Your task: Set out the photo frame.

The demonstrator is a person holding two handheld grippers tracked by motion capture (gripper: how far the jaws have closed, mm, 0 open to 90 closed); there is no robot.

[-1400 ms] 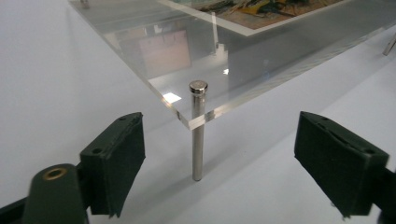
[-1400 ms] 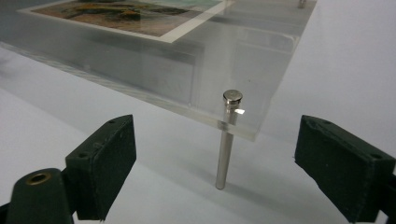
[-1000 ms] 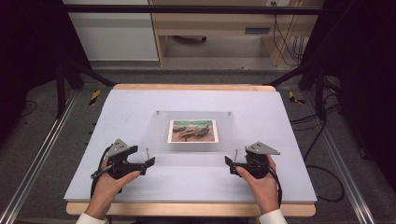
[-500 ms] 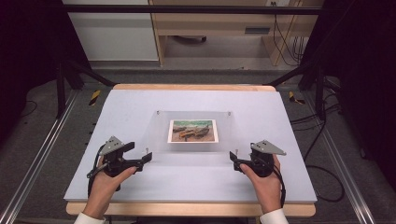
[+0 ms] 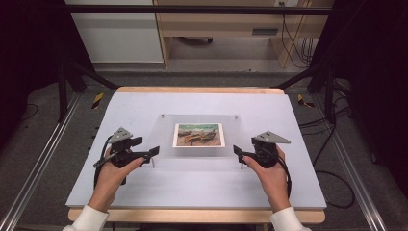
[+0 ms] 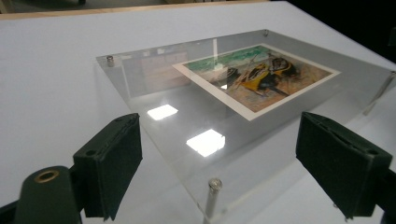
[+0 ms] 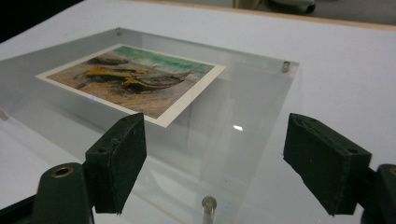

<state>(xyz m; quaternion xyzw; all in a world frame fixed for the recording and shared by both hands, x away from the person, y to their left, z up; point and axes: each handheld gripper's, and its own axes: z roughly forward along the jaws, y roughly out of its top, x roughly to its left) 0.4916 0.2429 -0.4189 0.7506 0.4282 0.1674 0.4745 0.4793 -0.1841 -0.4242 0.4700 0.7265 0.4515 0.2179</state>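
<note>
the acrylic frame [image 6: 261,135] runs off the left gripper view's bottom edge.

Readable text: none on any surface.
Picture [image 5: 198,135] under the clear panel [image 5: 166,130]: painted boats, no lettering legible.

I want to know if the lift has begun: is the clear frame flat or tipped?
Tipped: the clear frame has its near edge up on the metal pegs, above the table.
</note>
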